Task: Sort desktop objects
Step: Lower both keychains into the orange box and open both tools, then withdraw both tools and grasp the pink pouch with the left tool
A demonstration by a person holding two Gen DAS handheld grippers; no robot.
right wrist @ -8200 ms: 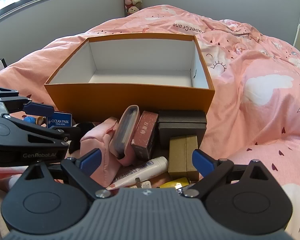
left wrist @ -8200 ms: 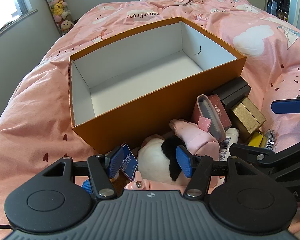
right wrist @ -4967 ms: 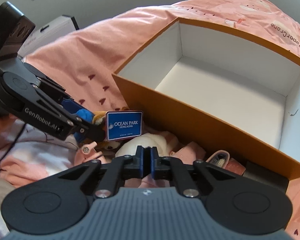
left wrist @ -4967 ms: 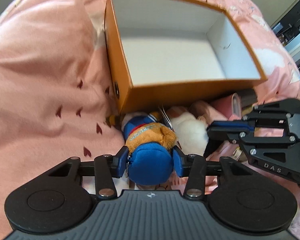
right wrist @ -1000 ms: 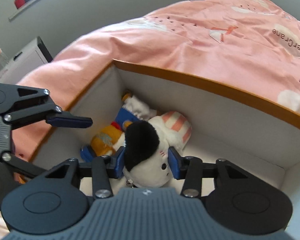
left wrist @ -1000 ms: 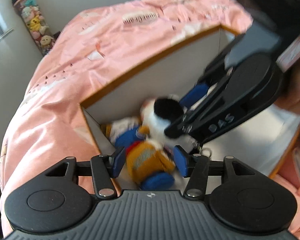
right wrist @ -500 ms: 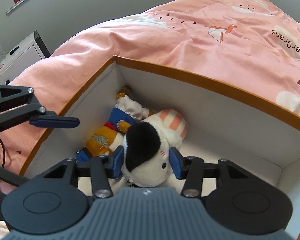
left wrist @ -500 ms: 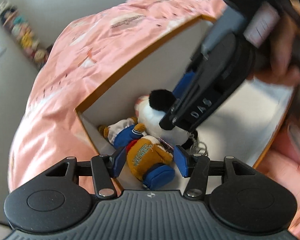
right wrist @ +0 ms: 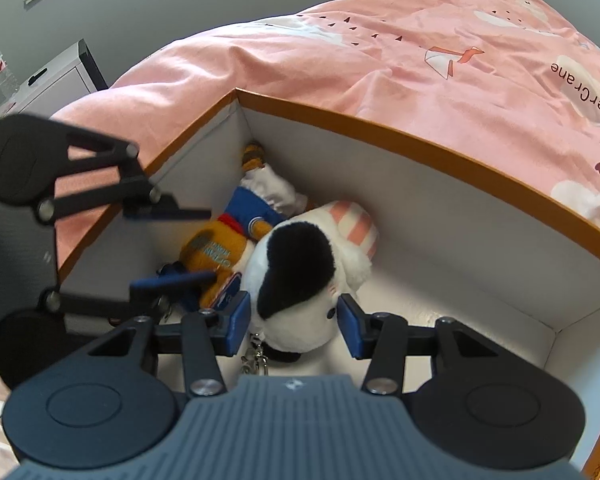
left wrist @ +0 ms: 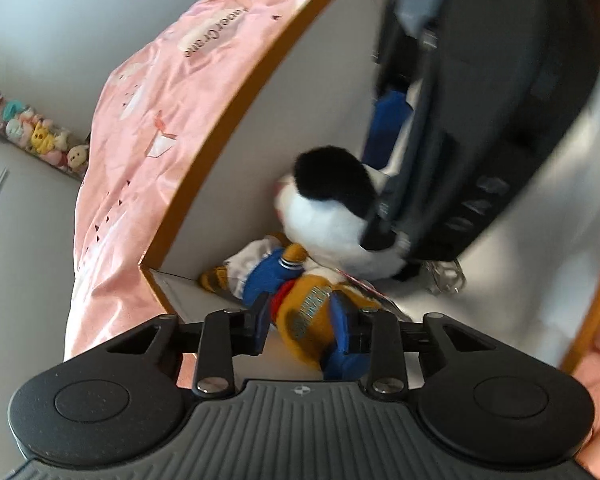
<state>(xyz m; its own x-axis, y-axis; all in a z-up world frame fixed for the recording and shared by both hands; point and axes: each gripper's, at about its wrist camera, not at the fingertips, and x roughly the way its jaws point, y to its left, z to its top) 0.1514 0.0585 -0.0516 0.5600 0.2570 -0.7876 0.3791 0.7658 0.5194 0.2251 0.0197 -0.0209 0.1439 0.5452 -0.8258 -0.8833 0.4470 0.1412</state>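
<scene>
Orange card forms the box [right wrist: 440, 136], white inside. Both toys lie in its far corner. The white plush [right wrist: 300, 276] with the black ear sits between the pads of the right gripper [right wrist: 294, 320]; the jaws are spread, with a gap visible on each side, so it is released. The blue-and-orange doll [left wrist: 300, 300] lies just beside it, long axis running into the corner, lower end between the fingers of the left gripper [left wrist: 306, 326], likewise apart and released. Judgement: each toy lies straight ahead of its gripper, so withdrawal should go straight back and up.
</scene>
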